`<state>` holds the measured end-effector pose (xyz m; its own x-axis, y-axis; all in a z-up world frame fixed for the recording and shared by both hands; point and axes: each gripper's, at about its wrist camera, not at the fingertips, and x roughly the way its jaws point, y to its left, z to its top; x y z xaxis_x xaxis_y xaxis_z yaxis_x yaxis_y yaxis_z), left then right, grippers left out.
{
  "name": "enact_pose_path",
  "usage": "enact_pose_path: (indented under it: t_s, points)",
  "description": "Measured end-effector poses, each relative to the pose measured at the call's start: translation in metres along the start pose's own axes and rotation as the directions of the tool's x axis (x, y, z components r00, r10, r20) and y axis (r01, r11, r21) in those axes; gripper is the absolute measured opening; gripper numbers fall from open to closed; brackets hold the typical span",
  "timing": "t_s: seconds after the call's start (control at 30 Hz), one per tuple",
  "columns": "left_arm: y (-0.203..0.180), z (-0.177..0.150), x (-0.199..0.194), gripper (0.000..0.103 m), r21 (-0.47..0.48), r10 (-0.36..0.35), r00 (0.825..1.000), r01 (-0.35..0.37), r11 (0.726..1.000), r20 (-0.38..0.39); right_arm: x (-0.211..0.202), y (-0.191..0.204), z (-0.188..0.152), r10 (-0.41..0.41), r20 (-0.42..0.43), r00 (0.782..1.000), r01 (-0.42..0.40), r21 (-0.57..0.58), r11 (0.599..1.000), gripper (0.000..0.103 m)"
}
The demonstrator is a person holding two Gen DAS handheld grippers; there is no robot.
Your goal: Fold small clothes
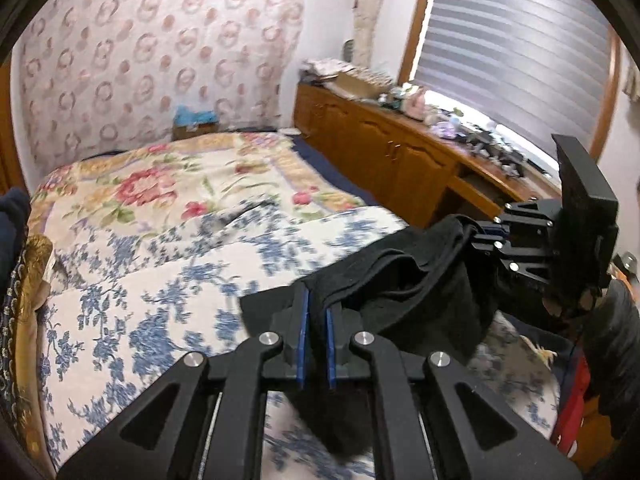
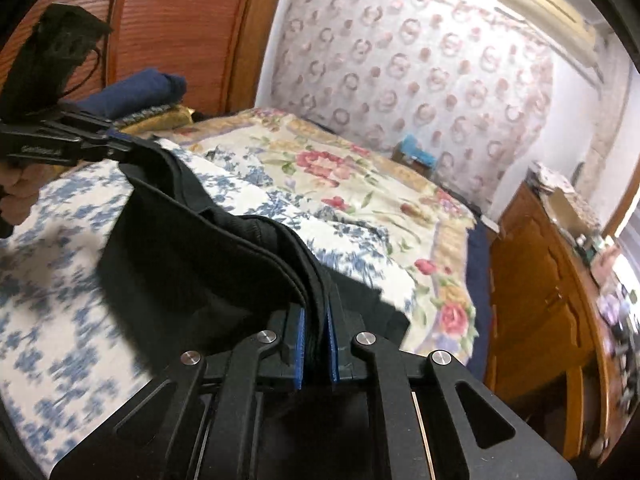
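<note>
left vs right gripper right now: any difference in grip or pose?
The left gripper pinches one end of the black garment along a thin edge; the right gripper clamps a thicker bunch of layered edges at the other end. Shared: both are shut on it, holding it slung above the blue floral bedspread.

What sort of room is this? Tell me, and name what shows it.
Most likely a home bedroom: a bed under flowered quilts, a long wooden cabinet beneath a window with blinds, and patterned wallpaper.
</note>
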<state>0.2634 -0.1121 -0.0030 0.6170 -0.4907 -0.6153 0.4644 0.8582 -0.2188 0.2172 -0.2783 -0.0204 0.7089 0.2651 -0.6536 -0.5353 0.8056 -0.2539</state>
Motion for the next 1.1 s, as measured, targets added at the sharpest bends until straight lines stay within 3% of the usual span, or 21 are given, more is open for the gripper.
enact_pose_path:
  t_s: [0.17, 0.23, 0.3, 0.37, 0.5, 0.6, 0.67, 0.9, 1.1]
  points:
    - [0.020, 0.002, 0.003, 0.015, -0.033, 0.047, 0.999, -0.046, 0.998, 0.019, 0.048, -0.015, 0.008, 0.083, -0.038, 0.996, -0.082, 0.025, 0.996, 0.007]
    - [0.025, 0.003, 0.001, 0.024, -0.038, 0.055, 0.998, -0.054, 0.998, 0.028, 0.059, -0.019, 0.008, 0.103, -0.050, 0.993, -0.101, 0.045, 0.994, 0.007]
    - [0.026, 0.002, 0.006, 0.025, -0.033, 0.048, 0.999, -0.047, 0.998, 0.014, 0.069, -0.025, 0.010, 0.134, -0.054, 0.989, -0.129, 0.094, 0.987, 0.007]
    - [0.022, 0.000, 0.015, 0.025, -0.016, 0.039, 0.999, -0.039, 0.999, -0.015, 0.073, -0.033, 0.016, 0.158, -0.048, 0.986, -0.150, 0.145, 0.978, 0.014]
    - [0.009, -0.008, 0.036, 0.025, 0.017, 0.022, 0.997, -0.021, 1.000, -0.074, 0.074, -0.052, 0.032, 0.115, -0.033, 0.993, -0.106, 0.215, 0.971, 0.032]
    - [0.004, -0.017, 0.053, 0.026, 0.037, 0.024, 0.992, -0.019, 0.999, -0.127, 0.067, -0.072, 0.042, 0.060, -0.025, 0.998, -0.051, 0.275, 0.960, 0.034]
    - [0.003, -0.021, 0.061, 0.028, 0.045, 0.028, 0.988, -0.021, 0.999, -0.152, 0.058, -0.076, 0.044, 0.065, -0.011, 0.998, -0.059, 0.273, 0.960, 0.034]
    - [0.006, -0.031, 0.081, 0.056, 0.066, 0.079, 0.973, -0.066, 0.996, -0.216, 0.021, -0.058, 0.007, 0.092, -0.041, 0.995, -0.077, 0.281, 0.957, 0.041]
    - [0.013, -0.036, 0.084, 0.059, 0.031, 0.051, 0.977, -0.045, 0.999, -0.206, 0.017, -0.034, -0.031, 0.105, -0.129, 0.986, -0.069, 0.255, 0.964, 0.045]
